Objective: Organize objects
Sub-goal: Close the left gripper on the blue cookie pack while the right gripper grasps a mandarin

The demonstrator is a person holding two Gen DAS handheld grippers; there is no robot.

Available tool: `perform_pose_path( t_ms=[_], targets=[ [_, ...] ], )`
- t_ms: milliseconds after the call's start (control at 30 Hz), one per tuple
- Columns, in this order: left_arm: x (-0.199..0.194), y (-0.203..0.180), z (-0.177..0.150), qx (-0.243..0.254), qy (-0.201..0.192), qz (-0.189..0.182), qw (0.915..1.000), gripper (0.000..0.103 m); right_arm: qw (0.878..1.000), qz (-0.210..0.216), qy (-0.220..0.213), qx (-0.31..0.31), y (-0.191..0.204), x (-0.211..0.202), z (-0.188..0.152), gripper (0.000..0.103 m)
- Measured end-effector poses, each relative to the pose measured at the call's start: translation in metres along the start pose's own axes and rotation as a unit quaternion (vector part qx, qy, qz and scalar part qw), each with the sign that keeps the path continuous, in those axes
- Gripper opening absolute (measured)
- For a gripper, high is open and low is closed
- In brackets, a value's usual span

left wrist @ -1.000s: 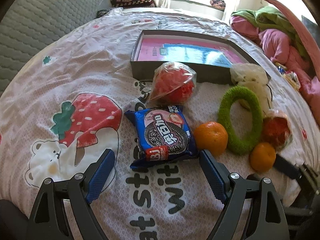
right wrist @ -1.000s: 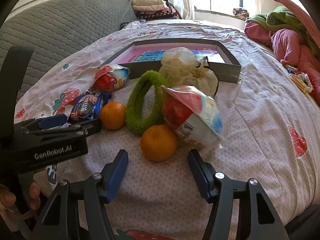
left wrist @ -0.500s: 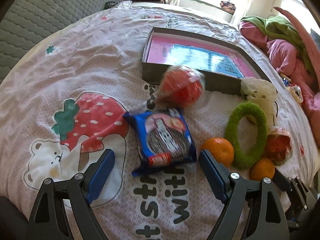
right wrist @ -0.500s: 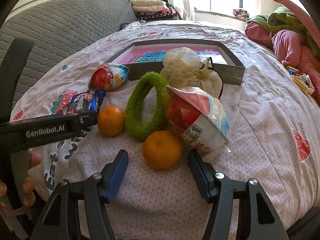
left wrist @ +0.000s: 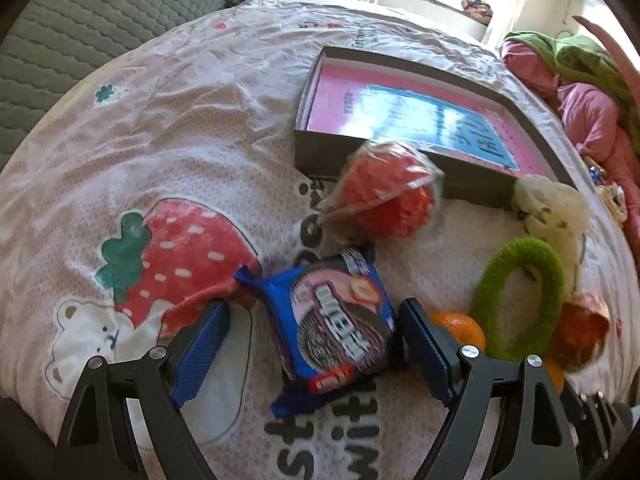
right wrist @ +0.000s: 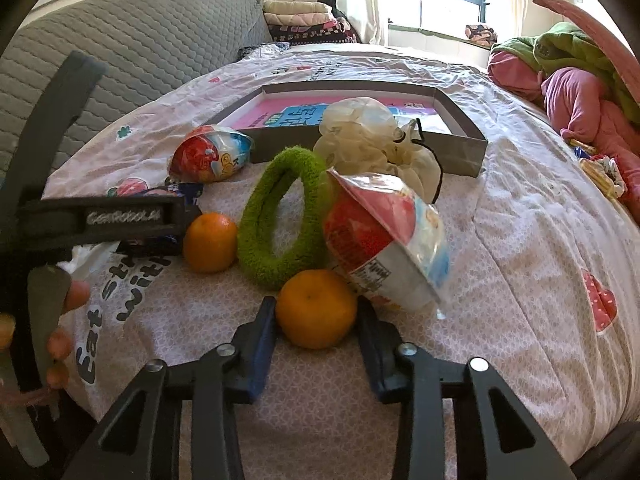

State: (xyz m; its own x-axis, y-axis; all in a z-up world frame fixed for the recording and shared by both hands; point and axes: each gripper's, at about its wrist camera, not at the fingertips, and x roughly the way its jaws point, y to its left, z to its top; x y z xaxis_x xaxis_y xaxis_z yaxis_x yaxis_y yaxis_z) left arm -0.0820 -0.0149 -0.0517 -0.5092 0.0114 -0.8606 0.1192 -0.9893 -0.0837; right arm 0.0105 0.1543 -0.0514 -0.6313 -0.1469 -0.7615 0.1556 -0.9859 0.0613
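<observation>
The near orange point(right wrist: 316, 309) sits on the bedspread point(right wrist: 520, 240) between my right gripper's point(right wrist: 317, 330) closing jaws, both pads at its sides. Green ring point(right wrist: 280, 216) and wrapped snack cup point(right wrist: 384, 240) lie just behind. My left gripper point(left wrist: 314, 346) stands wide open around the blue cookie packet point(left wrist: 332, 328).

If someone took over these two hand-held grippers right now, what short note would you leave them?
Right hand-held gripper: jaws closing around the near orange.
Left hand-held gripper: open, straddling the blue cookie packet, not gripping.
On the bedspread, outside the box: second orange, green ring, two red wrapped snacks, cream pouch.
Done: nothing boxed yet.
Left: probably move everything into the box.
</observation>
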Motion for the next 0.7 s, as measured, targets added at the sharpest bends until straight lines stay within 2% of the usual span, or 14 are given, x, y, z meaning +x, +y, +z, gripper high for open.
perform_pose_path(
  t_ms=[167, 300, 433, 700],
  targets=[
    [0.003, 0.001, 0.002, -0.001, -0.006, -0.004, 1.0, 0.085, 1.0, 0.002, -0.003, -0.008, 0.0, -0.002, -0.002, 0.038],
    [-0.002, 0.001, -0.002, 0.01, -0.012, -0.016, 0.9998, 0.067, 1.0, 0.011, -0.005, -0.01, 0.0, -0.005, -0.003, 0.038],
    [-0.006, 0.0, -0.006, 0.023, -0.015, -0.026, 0.9993, 0.06, 1.0, 0.018, -0.006, -0.01, 0.0, -0.008, -0.005, 0.038],
    [-0.016, 0.003, -0.016, 0.036, -0.018, -0.049, 0.998, 0.056, 1.0, 0.026, -0.009, -0.007, -0.002, -0.015, -0.009, 0.038]
  ],
)
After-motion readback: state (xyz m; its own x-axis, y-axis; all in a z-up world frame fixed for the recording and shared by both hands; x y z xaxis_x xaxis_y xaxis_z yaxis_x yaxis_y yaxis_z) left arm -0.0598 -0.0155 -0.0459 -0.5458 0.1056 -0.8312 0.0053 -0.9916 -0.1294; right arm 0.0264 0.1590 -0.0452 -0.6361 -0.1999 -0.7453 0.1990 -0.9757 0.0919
